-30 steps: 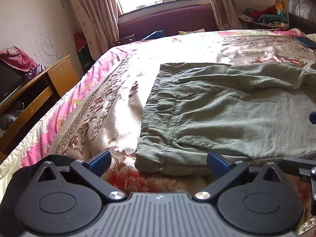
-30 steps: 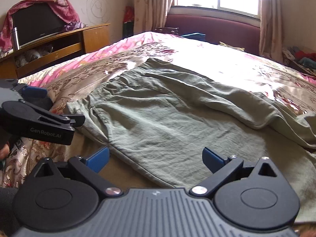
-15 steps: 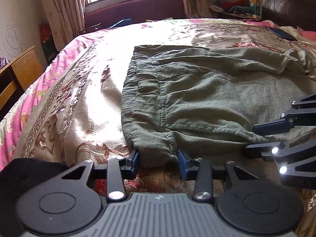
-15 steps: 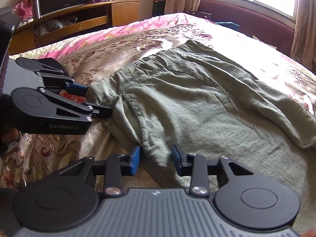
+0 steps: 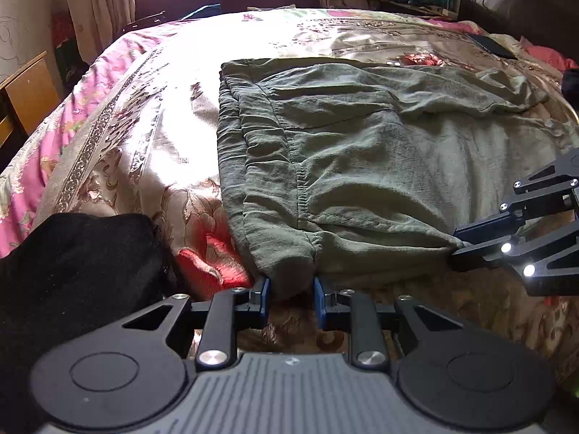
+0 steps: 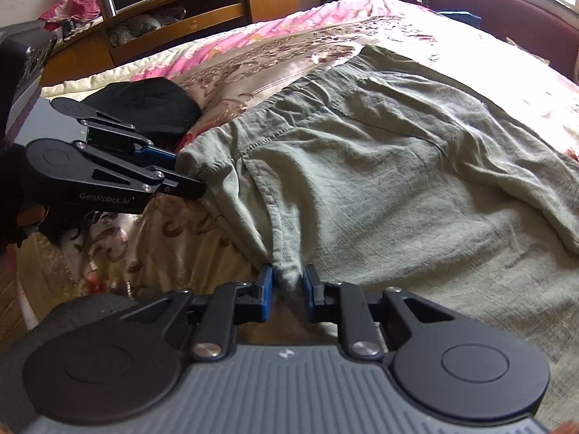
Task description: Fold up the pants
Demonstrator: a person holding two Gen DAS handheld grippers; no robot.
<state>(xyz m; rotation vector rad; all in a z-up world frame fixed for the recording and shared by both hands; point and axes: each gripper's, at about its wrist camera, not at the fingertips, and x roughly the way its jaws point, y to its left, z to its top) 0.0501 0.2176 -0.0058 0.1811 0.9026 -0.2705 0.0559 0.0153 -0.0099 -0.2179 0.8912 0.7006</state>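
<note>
Left tool (image 5: 290,297) pinching pants (image 5: 362,166) waistband corner; right tool (image 6: 287,289) pinching near-side seam, jaws just closing. Risk: thin bite slips on lift, layers separate, fold skews.

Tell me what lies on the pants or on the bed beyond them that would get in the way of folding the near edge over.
Nothing visible does. Both the left gripper and right gripper are shut on the near edge of the pants, whose top is bare. The black cloth lies off to the side.
</note>
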